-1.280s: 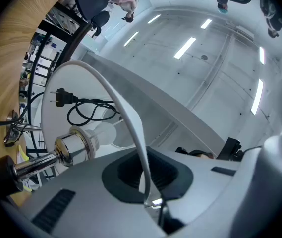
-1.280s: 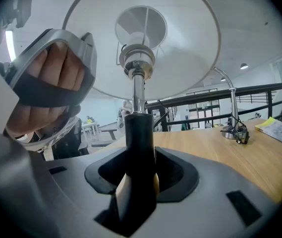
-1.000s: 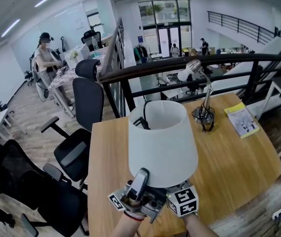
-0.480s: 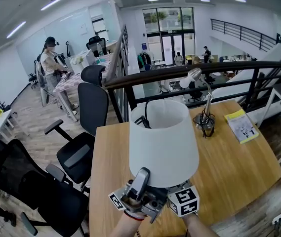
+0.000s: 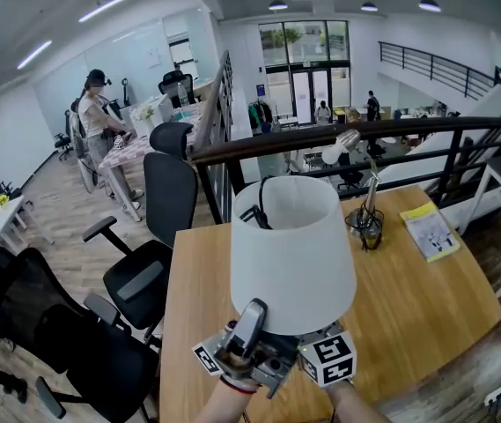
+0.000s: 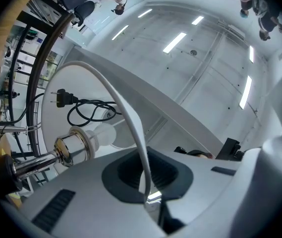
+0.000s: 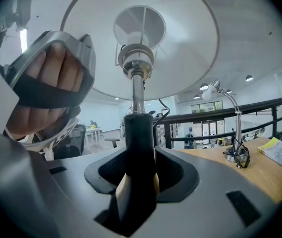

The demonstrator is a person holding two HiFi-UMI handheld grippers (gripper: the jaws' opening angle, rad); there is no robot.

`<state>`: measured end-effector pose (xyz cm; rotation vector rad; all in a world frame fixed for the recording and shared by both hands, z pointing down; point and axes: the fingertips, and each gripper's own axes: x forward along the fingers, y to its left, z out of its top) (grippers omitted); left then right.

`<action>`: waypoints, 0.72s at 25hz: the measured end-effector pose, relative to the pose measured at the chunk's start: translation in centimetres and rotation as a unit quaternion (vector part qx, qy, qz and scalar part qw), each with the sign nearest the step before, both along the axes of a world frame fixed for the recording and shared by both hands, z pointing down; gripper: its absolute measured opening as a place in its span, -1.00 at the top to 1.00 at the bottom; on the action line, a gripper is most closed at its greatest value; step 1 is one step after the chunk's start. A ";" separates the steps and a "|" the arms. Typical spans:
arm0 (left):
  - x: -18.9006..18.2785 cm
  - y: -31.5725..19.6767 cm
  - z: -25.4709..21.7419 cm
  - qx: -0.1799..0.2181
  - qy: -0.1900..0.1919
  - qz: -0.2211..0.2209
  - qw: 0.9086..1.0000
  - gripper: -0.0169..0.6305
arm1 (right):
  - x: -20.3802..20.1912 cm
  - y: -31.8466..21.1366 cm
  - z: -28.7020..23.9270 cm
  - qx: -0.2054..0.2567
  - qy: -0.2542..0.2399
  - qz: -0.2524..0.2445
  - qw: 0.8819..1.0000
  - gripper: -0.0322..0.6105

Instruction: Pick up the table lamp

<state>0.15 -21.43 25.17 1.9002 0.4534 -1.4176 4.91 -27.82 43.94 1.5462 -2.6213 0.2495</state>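
Table lamp (image 5: 291, 245) held over a light wooden desk (image 5: 408, 298). The right gripper (image 7: 137, 182) clamps the matte black sleeve of its stem (image 7: 139, 133), beneath a polished chrome tube. The left gripper (image 6: 145, 195) is pinched tight on the thin lower rim of the smooth, white, tapered shade (image 6: 126, 113). The lamp stands upright, long axis vertical, open shade top towards the ceiling, with a looped black cord (image 6: 84, 110) inside.

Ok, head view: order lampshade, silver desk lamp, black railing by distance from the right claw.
1. lampshade, just above the right claw.
2. silver desk lamp, far right on the table.
3. black railing, beyond the table's far edge.
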 end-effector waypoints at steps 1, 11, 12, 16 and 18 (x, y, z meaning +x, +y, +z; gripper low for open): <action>0.0 0.1 -0.2 0.002 0.000 0.000 1.000 0.92 | 0.0 0.0 -0.2 0.002 0.001 0.001 1.000 0.37; -1.2 1.2 -1.9 0.024 0.011 -0.006 1.000 0.92 | -1.0 0.2 -2.3 0.023 0.006 -0.003 1.000 0.37; -1.3 1.3 -2.1 0.026 0.011 -0.006 1.000 0.91 | -1.1 0.2 -2.5 0.025 0.006 -0.002 1.000 0.37; -1.9 1.3 -2.5 0.033 0.013 -0.007 0.999 0.92 | -1.5 -0.1 -3.1 0.033 0.008 -0.001 0.999 0.37; -2.1 1.3 -2.7 0.036 0.014 -0.008 0.999 0.91 | -1.7 -0.2 -3.4 0.036 0.009 -0.001 0.999 0.37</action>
